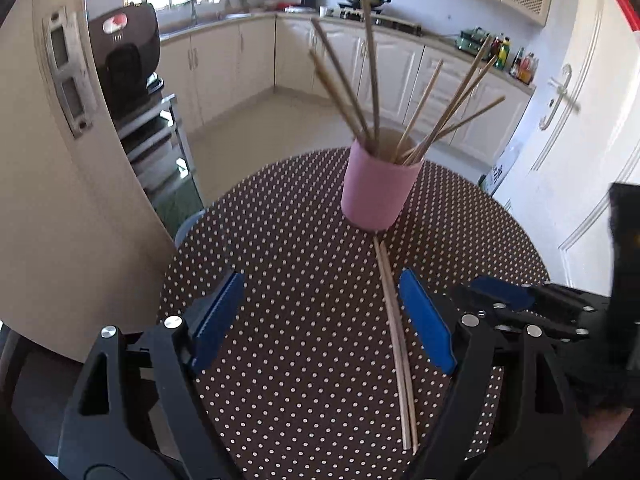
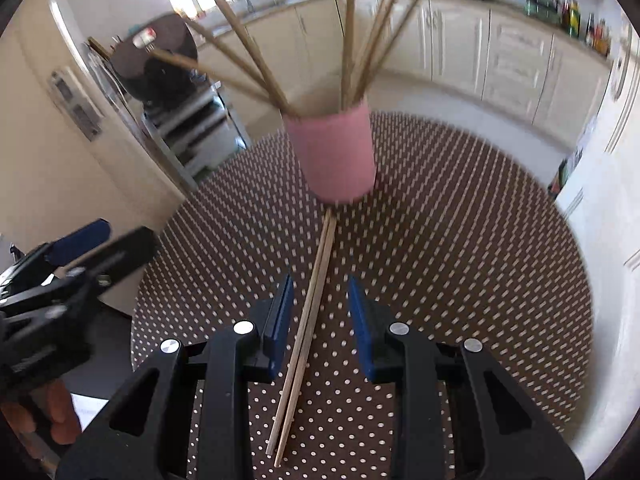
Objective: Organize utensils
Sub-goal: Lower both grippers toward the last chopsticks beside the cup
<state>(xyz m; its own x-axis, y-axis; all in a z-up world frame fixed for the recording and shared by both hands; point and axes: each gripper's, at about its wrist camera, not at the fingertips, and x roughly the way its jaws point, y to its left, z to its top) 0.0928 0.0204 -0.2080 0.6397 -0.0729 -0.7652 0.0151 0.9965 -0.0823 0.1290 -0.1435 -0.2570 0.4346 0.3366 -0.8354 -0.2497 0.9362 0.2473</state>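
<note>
1. At left, left gripper (image 1: 322, 320), black-framed with blue ribbed pads: jaws spread wide, nothing between the pads, nothing touched; hovering above the round table with a brown, white-dotted cloth (image 1: 280, 280).
2. Seen from the right wrist view, same left gripper (image 2: 80, 248) at the picture's left edge, blurred, beside the table's near-left rim, fingers of a hand (image 2: 60, 412) below it.
3. Just right of the left gripper's right pad: pair of loose pale wooden chopsticks (image 1: 394, 328) lying flat on the dotted cloth, side by side and touching, far ends right at the foot of the cup.
4. In the middle of the table: pink cylindrical cup (image 1: 378, 190), upright, holding a fanned bunch of wooden chopsticks (image 1: 372, 80) leaning out to both sides.
5. At right, right gripper (image 2: 320, 320), same black frame and blue pads: jaws parted only narrowly, straddling the loose chopstick pair (image 2: 308, 320) from above; gaps visible on both sides, pads not pinching the sticks, nothing gripped.
6. In that view, pink cup (image 2: 336, 156) straight ahead beyond the pads, loose pair running from its base back under the gripper.
7. Whether the right pad tips touch the cloth: cannot tell.
</note>
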